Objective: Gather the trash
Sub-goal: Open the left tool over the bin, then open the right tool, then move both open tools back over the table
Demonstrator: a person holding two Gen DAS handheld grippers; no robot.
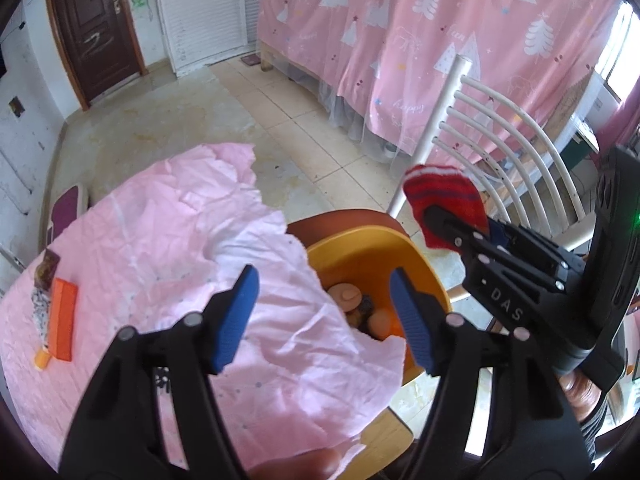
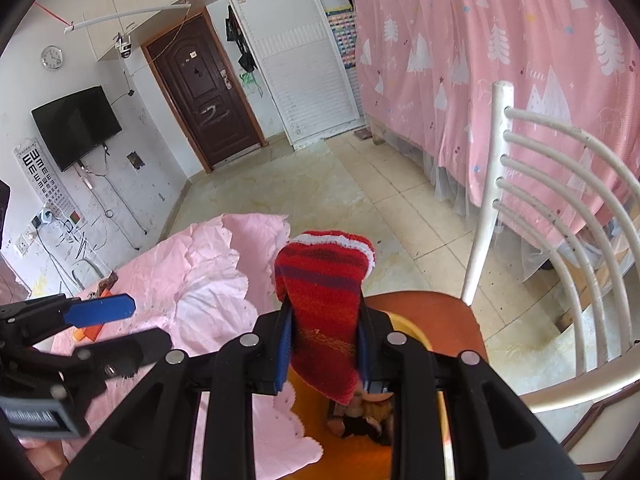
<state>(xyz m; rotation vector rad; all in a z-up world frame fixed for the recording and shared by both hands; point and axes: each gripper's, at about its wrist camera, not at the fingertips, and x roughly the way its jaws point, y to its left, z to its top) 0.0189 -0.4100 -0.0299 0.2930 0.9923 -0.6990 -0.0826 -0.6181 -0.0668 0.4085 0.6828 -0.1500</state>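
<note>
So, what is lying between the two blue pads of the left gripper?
In the left wrist view, the left gripper stands open: between its pads lie the pink cloth's edge and the orange bin with trash inside, nothing gripped.

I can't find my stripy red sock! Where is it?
The red sock is pinched in the right gripper, held above the orange bin on the chair seat, beside the table's pink cloth; the left wrist view shows it at upper right.
</note>
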